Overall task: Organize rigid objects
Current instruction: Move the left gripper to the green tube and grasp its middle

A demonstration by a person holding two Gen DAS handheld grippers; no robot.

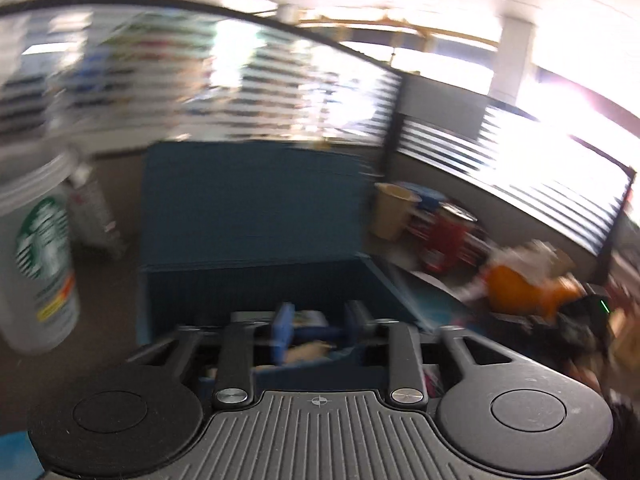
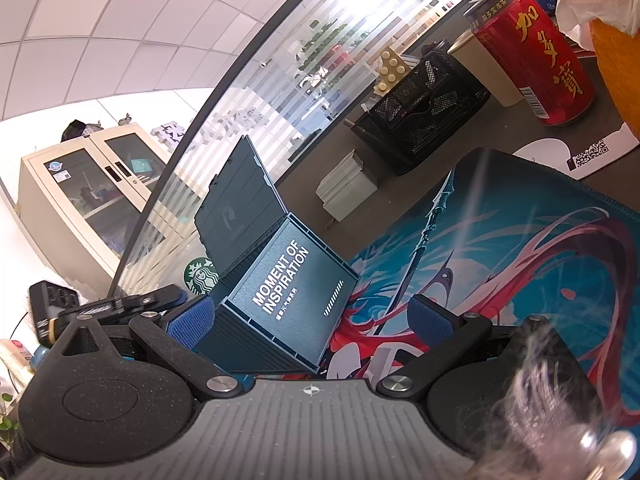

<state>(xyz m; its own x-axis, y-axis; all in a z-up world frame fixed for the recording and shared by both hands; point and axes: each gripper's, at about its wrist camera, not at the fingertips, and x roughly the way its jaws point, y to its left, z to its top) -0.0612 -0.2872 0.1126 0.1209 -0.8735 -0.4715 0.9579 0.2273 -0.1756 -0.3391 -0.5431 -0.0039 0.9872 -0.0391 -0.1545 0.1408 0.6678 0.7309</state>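
The dark blue ribbed plastic storage box [image 2: 288, 304] with its hinged lid [image 2: 236, 204] thrown open stood on the illustrated blue and red desk mat [image 2: 500, 264], its printed side reading "MOMENT OF INSPIRATION". In the right wrist view the right gripper [image 2: 316, 320] had its jaws released and spread wide, the near corner of the box lying between the blue pads [image 2: 192, 320], apart from both as far as could be seen. The left gripper [image 1: 320, 322] hovered over the box's open top [image 1: 256, 288]; that view was badly blurred. Its jaws looked parted, and something pale lay below them inside the box, though whether it was grasped could not be told.

The step appeared to be loading items into the box. To do it well, the left gripper should be brought well inside the rim before anything is let go, while the right keeps clear of the lid or steadies the box's side so it does not slide on the mat.

Farther off on the surface, a black wire-mesh organiser [image 2: 424, 108] held a cream studded block [image 2: 390, 66] at its far left end. A red drinks can [image 2: 532, 56] stood to its right, and a white Starbucks cup [image 1: 38, 264] stood left of the box.
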